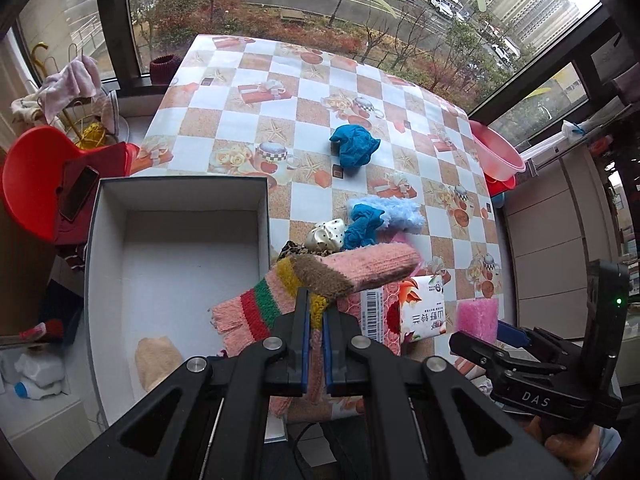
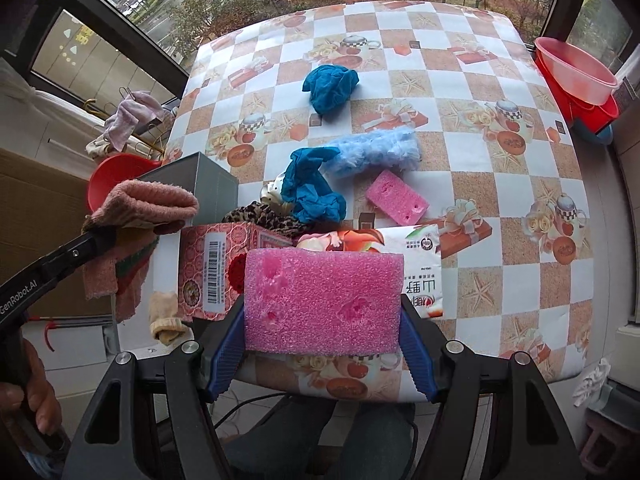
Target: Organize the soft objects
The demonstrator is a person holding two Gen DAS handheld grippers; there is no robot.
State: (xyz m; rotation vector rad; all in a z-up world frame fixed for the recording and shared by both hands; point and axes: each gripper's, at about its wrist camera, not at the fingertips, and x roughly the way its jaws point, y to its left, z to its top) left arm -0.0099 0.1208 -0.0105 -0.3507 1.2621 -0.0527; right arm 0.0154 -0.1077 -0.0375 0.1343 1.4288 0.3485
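The left gripper [image 1: 315, 344] is pinched tight on a pink knit sock [image 1: 320, 284] at its heel, so both ends droop free beside the box [image 1: 176, 200], likely for dropping in. The right gripper [image 2: 322, 344] clamps a pink foam block [image 2: 324, 300] across its width, raised above the table's [image 2: 500, 184] near edge. More soft things lie on the table, a second foam piece [image 2: 396, 198] among them.

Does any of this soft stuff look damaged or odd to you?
Yes. The pink foam block held in the right gripper has several gouged pits in its face. The smaller pink foam piece lying on the checked tablecloth shows similar holes.
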